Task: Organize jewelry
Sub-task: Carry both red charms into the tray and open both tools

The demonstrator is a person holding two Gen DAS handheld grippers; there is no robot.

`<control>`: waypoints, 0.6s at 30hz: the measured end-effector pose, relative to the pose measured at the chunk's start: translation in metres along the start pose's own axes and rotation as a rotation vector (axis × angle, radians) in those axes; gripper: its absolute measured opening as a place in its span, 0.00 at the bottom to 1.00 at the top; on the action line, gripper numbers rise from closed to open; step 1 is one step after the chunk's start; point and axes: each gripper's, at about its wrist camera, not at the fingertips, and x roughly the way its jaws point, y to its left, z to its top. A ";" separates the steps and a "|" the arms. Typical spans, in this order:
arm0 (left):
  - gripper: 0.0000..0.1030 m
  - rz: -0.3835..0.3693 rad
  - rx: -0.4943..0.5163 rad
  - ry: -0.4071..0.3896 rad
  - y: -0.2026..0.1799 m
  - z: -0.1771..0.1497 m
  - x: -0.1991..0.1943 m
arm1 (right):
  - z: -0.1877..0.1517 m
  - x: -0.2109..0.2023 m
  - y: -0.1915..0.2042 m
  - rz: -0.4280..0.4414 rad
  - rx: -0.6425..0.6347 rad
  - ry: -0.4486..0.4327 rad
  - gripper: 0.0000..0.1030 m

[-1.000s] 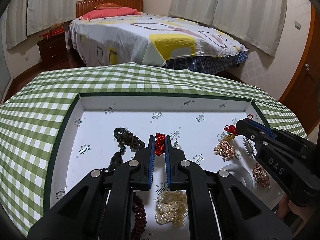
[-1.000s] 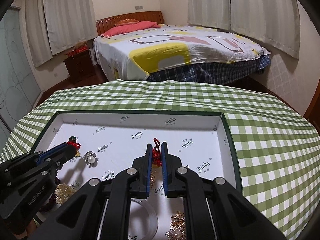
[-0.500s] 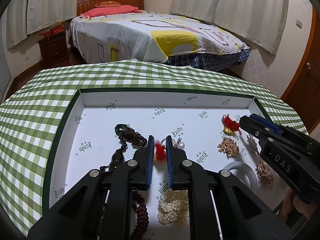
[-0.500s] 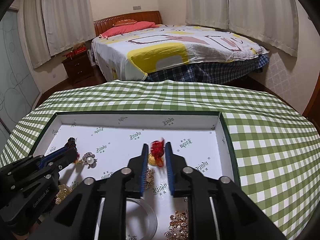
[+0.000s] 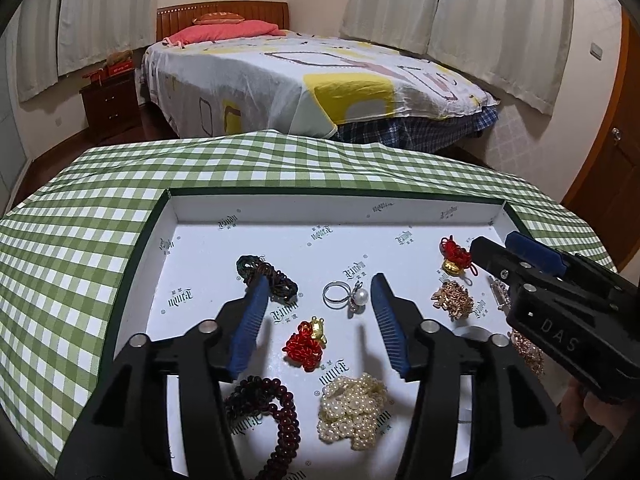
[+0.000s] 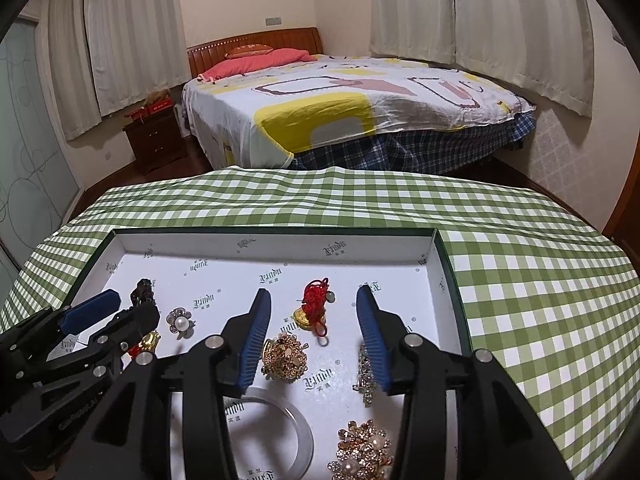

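A white jewelry tray (image 5: 280, 208) (image 6: 280, 244) lies on the green checked table. My left gripper (image 5: 318, 296) is open and empty above a red knotted charm with a gold piece (image 5: 306, 342), which lies loose on the tray. My right gripper (image 6: 314, 308) is open and empty above a second red cord charm with a gold ingot (image 6: 314, 308), also seen in the left wrist view (image 5: 454, 256). A pearl ring (image 5: 346, 296), dark cord bracelet (image 5: 264, 274), pearl strand (image 5: 354, 404) and dark red bead bracelet (image 5: 268, 412) lie around the left gripper.
Gold brooches (image 6: 284, 356) (image 6: 362, 456), a rhinestone pin (image 6: 366, 376), a clear bangle (image 6: 280, 436) and a pearl flower brooch (image 6: 180, 322) lie by the right gripper. A bed (image 6: 352, 100) stands beyond the table (image 6: 540, 280).
Both grippers have opened and let go of their red charms, which now lie on the tray. Both grippers have lifted slightly.
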 end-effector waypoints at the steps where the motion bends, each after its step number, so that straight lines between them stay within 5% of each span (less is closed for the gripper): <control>1: 0.53 0.001 0.002 -0.002 0.000 0.000 -0.001 | 0.000 0.000 -0.001 -0.001 0.002 -0.002 0.47; 18: 0.79 0.042 0.028 -0.058 -0.003 -0.001 -0.019 | -0.003 -0.019 -0.005 -0.002 0.014 -0.061 0.73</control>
